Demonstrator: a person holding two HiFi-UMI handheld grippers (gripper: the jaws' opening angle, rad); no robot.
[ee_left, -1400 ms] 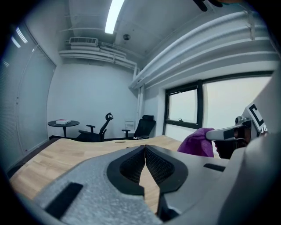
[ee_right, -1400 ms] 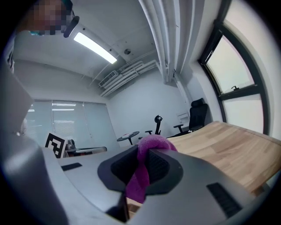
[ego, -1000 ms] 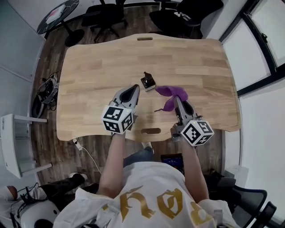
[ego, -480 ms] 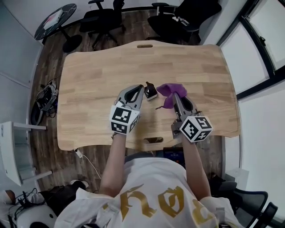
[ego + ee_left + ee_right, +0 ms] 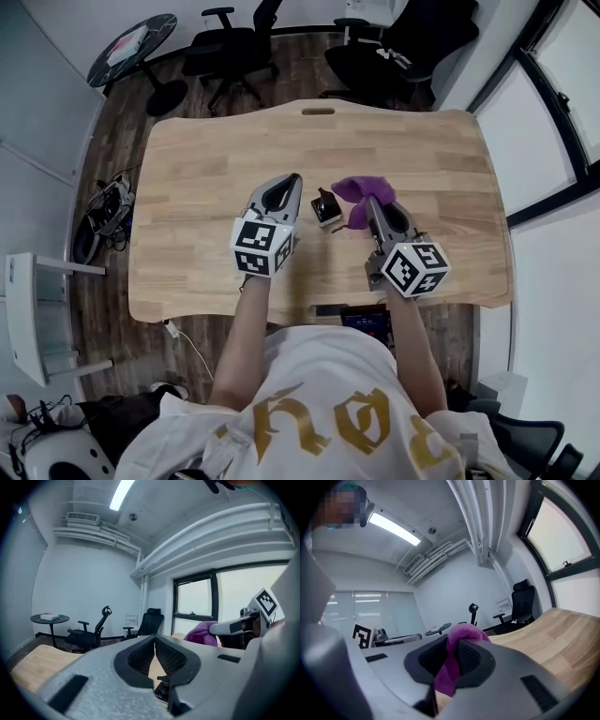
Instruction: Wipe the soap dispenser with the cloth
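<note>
at the bottom of the head view my shirt (image 5: 319, 422) fills the frame, and both forearms (image 5: 246, 328) reach up from it toward the middle. next come the marker cubes, one on each tool: the left cube (image 5: 260, 247) sits left of centre and the right cube (image 5: 413, 269) a little lower, right of centre.

beyond the cubes, my left gripper (image 5: 293, 179) points up the frame over the wooden table (image 5: 197, 159). in the left gripper view its two ribbed pads are pressed together with nothing between them, so it is closed and empty.

my right gripper (image 5: 370, 203) points the same way, just right of centre. in the right gripper view its jaws are clamped on the purple cloth (image 5: 461, 632); a fold bulges above the pads and a strip hangs below them.

the soap dispenser (image 5: 325, 206), small and dark, stands on the table between the two gripper tips, just right of the left one. the bunched cloth lies just to its right and slightly above it in the frame; i cannot tell whether they touch. in the left gripper view the dispenser shows low in the frame, under the closed jaws and a little right.

past the far table edge, at the top of the head view, stand black office chairs (image 5: 230, 47), with a round side table (image 5: 131, 45) at upper left. a window (image 5: 572, 84) runs down the right side.
</note>
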